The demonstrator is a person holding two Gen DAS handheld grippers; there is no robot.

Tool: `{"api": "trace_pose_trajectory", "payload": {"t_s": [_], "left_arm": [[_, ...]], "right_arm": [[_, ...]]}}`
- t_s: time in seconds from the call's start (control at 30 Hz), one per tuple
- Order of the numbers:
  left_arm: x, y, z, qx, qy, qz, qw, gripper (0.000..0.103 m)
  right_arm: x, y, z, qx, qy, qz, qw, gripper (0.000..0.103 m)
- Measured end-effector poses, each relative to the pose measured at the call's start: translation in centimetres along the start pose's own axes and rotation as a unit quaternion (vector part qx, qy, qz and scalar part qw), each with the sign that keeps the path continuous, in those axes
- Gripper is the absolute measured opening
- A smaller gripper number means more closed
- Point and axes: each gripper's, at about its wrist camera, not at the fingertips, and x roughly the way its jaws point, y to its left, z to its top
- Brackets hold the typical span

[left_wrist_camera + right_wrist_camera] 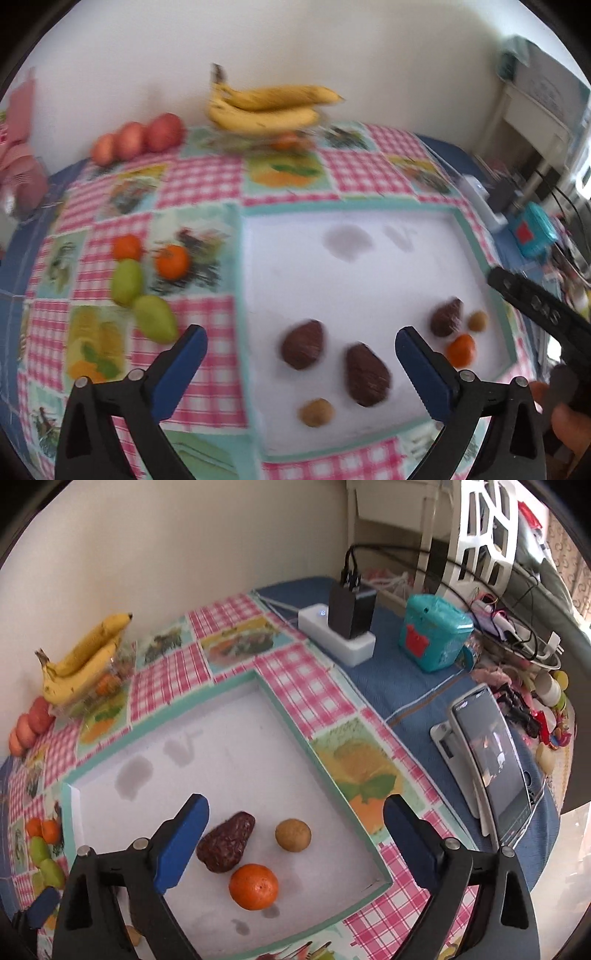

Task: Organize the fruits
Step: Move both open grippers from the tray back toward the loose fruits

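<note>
Right wrist view: your right gripper [295, 834] stood released over the tray's [284, 716] orange [253, 886]; your left gripper [301, 362] likewise gaped.

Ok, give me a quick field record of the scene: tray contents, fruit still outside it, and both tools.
tray: white tray, teal rim
in tray: three dark dates, two small tan fruits, one orange
outside, beside tray: two oranges, two green fruits
by wall: bananas, three red fruits
left tool: open, holding nothing
right tool: open, holding nothing
</note>
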Motion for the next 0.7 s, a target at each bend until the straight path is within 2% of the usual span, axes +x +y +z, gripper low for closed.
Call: {"api": "trace_pose_trajectory", "payload": {"t_s": [0.13,0.3,0.5,0.7], "left_arm": [[-0.2,2.5,0.4,-0.033,-0.004,0.025,0.9991,0.103],[0.5,5.3,0.6,-0.059,0.012,0.053,0.9968,0.103],[0.6,9.3,0.8,-0.105,0.018,0.071,0.9918,0.103],[0.0,13.1,1.3,-0.136,0.015,0.101,0.9855,0.103]], "right_arm": [[-0.3,0.7,-0.1,-0.006,-0.007,0.013,1.0,0.096],[-0.1,2.7,-0.8,-0.041,-0.006,0.018,0.999,0.096],[0.1,5.1,-1.8,-0.065,0.005,0.05,0.997,0.096],[-0.4,9.2,-3.4,-0.113,0.011,0.088,0.99,0.096]]}}
